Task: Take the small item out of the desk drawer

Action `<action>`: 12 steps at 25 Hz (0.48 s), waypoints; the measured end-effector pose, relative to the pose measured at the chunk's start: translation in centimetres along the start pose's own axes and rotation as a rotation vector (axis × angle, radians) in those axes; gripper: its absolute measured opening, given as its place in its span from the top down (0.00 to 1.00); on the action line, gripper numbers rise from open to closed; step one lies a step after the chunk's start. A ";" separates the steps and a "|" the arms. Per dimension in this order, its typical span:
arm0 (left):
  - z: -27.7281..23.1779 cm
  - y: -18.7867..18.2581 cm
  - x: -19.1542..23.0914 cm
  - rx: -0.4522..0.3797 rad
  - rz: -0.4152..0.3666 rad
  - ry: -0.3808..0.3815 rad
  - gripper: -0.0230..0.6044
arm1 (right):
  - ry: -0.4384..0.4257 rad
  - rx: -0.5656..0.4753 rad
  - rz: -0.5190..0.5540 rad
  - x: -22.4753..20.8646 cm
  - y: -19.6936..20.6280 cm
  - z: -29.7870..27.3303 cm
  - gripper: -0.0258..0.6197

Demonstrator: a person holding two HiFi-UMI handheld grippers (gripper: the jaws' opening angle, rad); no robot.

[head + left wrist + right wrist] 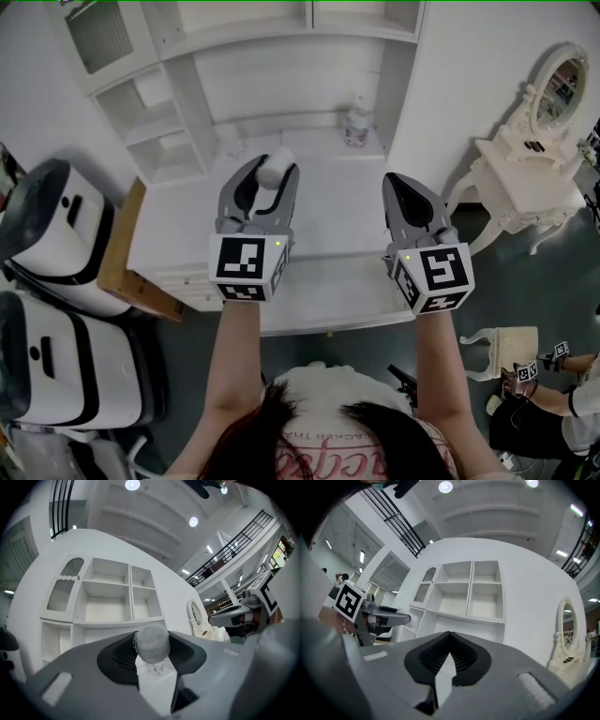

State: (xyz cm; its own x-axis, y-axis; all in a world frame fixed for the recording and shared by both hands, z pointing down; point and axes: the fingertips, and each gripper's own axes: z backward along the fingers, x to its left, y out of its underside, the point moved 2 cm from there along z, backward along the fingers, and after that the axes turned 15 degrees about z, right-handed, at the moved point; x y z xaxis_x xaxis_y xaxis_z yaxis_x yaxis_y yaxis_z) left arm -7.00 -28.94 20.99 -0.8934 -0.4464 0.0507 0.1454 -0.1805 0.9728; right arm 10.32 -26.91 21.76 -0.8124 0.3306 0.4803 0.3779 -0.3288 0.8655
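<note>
White and rough-textured, the small item (276, 167) is pinched between the half-spread jaws of the left gripper (270, 180), held up over the white desk (328, 216) with its shelf unit (115, 597) behind it. Beside it the right gripper (400, 187) hangs at a similar height, its jaws closed tip to tip on nothing. A white dressing table (525, 183) stands at far right.
</note>
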 end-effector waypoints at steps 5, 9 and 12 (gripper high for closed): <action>0.8 -1.7 0.6 -0.044 -0.016 -0.015 0.66 | 0.025 -0.029 0.034 -0.7 -1.3 0.6 0.96; 1.6 -3.0 1.5 -0.072 -0.025 -0.037 0.66 | 0.061 -0.052 0.045 -1.8 -2.5 1.4 0.96; 2.2 -3.8 2.3 -0.089 -0.022 -0.058 0.66 | 0.089 -0.058 0.042 -2.8 -2.8 2.0 0.96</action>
State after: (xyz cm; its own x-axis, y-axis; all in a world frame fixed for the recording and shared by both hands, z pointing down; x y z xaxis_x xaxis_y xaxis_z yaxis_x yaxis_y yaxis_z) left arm -10.48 -27.36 17.89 -0.9194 -0.3908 0.0453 0.1608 -0.2681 0.9499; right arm 12.45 -25.17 18.29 -0.8333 0.2365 0.4996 0.3885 -0.3923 0.8338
